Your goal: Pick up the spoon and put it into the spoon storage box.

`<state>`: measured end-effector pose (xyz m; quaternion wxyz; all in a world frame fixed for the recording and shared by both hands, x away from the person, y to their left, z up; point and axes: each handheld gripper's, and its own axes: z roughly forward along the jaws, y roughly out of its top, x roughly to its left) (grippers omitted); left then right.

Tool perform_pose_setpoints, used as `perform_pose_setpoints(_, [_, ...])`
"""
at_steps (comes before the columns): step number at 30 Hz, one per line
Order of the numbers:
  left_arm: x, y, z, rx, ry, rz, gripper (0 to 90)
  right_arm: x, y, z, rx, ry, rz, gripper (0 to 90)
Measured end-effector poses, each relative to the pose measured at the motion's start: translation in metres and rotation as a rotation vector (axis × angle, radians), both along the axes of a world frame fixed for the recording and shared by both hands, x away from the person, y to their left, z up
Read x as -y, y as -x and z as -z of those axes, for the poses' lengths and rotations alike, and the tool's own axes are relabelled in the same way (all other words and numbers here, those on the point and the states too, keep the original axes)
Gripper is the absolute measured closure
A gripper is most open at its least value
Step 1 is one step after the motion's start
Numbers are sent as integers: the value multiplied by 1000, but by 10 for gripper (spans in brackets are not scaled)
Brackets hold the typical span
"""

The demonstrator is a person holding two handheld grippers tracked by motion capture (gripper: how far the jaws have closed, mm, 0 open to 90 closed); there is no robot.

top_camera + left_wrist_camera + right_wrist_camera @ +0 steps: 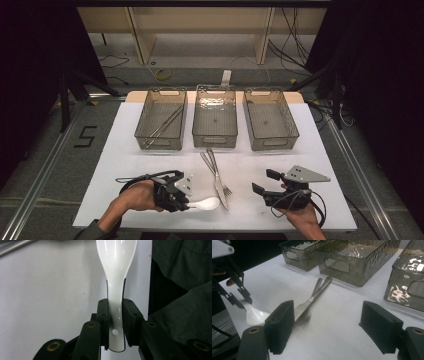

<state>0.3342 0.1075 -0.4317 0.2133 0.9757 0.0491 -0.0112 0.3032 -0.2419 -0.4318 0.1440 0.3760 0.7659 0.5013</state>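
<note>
Your left gripper (115,315) is pinching the glossy white spoon (116,270) by its narrow handle near the table's front edge, your right gripper (327,325) is waiting with jaws spread, and that slick handle could be slipping or swivelling loose.

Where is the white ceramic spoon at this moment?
The white ceramic spoon is at the near left of the high view, its handle clamped in the left gripper, bowl pointing toward the metal knife and fork at centre.
</note>
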Motion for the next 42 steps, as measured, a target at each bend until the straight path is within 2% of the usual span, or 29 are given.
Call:
perform_pose_setpoints(3, [-5, -6, -5, 11, 63, -76, 760, 0, 0, 0, 3, 0, 1, 281])
perform_pose_setpoints(5, [-8, -12, -9, 17, 109, -151, 760, 0, 0, 0, 1, 0, 2, 281])
perform_pose_setpoints(9, [-9, -23, -13, 33, 170, -272, 760, 0, 0, 0, -3, 1, 3, 281])
perform_pose_setpoints(11, [-8, -25, -14, 35, 175, -285, 760, 0, 0, 0, -1, 1, 3, 281])
perform_pose_setpoints(16, [-9, -37, -19, 64, 217, -382, 760, 0, 0, 1, -2, 0, 3, 281])
perform_pose_setpoints(17, [-9, -43, -20, 73, 237, -407, 760, 0, 0, 1, -3, -1, 3, 281])
perform_pose_setpoints(18, [-9, -43, -20, 73, 237, -407, 760, 0, 0, 1, -3, -1, 3, 281])
perform_pose_setpoints(26, [-8, -72, -26, 116, 275, -504, 761, -1, 0, 1, -3, 0, 2, 281])
perform_pose_setpoints(32, [-8, -96, -39, 151, 324, -589, 761, -1, 0, 1, -5, 1, 2, 281])
perform_pose_setpoints(35, [-4, -108, -45, 158, 331, -617, 761, -1, 0, 1, 0, 0, 0, 281])
perform_pose_setpoints(38, [0, -123, -51, 158, 359, -655, 761, 0, 0, 1, -6, -4, 3, 281])
perform_pose_setpoints(42, [1, -133, -52, 169, 361, -676, 761, 0, 0, 1, -2, -3, 0, 281])
